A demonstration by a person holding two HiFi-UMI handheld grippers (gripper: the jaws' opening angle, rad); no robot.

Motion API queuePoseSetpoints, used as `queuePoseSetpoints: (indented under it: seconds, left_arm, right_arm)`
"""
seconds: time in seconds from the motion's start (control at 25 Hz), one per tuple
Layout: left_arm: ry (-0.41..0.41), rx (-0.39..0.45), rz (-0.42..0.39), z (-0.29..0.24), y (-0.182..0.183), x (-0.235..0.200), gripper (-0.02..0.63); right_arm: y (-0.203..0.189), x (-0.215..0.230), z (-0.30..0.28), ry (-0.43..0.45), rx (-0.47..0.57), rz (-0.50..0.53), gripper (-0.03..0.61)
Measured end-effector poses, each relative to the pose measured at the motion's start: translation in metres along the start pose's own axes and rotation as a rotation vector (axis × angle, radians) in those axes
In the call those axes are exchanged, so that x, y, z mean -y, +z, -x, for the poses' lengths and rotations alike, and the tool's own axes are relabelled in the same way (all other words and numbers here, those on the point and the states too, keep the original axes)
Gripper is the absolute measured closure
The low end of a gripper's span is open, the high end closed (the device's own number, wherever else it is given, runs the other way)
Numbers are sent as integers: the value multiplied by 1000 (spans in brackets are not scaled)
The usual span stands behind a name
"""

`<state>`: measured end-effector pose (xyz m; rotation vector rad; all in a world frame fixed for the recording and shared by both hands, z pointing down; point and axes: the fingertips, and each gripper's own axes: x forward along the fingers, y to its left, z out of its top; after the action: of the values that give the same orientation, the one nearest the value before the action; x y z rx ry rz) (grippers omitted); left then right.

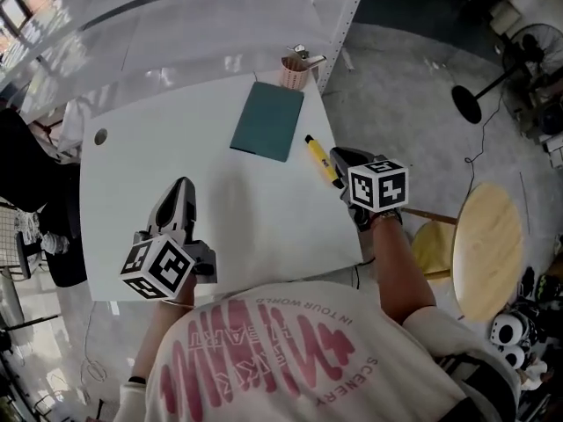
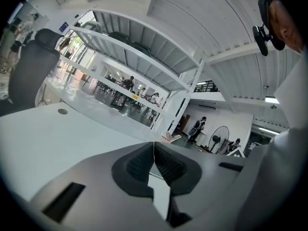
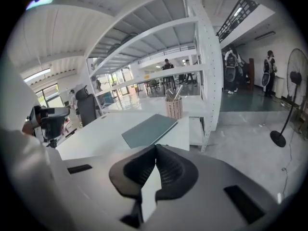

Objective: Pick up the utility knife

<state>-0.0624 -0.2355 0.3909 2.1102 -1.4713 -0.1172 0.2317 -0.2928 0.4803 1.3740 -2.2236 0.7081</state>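
A yellow utility knife (image 1: 322,161) lies on the white table (image 1: 158,174) near its right edge, beside a teal notebook (image 1: 267,120). My right gripper (image 1: 341,161) hovers at the knife's near end, jaws shut with nothing between them. In the right gripper view the shut jaw tips (image 3: 155,147) meet in front of the teal notebook (image 3: 149,129); the knife is hidden there. My left gripper (image 1: 182,192) hangs over the table's near left part, jaws shut and empty. The left gripper view shows its tips (image 2: 153,145) closed, pointing across the table.
A pink mesh pen cup (image 1: 296,72) stands at the table's far right corner, next to a white shelf post (image 1: 347,20). A round wooden stool (image 1: 486,249) and a floor fan (image 1: 493,82) stand to the right of the table. A cable hole (image 1: 100,136) sits at the table's left.
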Motion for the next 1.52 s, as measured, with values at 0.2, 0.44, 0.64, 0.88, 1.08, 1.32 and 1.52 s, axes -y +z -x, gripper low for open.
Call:
queuePoseSetpoints:
  seconds: [0.2, 0.44, 0.64, 0.88, 1.08, 1.32, 1.52]
  left_arm:
    - [76, 30, 14, 13, 5, -18, 589]
    - [143, 63, 17, 26, 7, -37, 589]
    - [161, 67, 26, 32, 5, -42, 589]
    - [183, 86, 26, 40, 10, -51, 589]
    - [197, 84, 31, 44, 10, -59, 589]
    - [201, 83, 32, 46, 11, -62, 589]
    - [199, 88, 26, 46, 16, -62, 589]
  right_arm:
    - [-13, 15, -25, 21, -95, 67, 565]
    - [-26, 21, -45, 24, -159, 103, 563]
    - [-36, 17, -55, 67, -226, 89, 461]
    - [-42, 20, -64, 13, -273, 182, 433]
    - [-44, 28, -71, -42, -299, 174, 433]
    - [-44, 30, -75, -53, -311, 145, 424]
    - [-46, 29, -76, -50, -332, 144, 416]
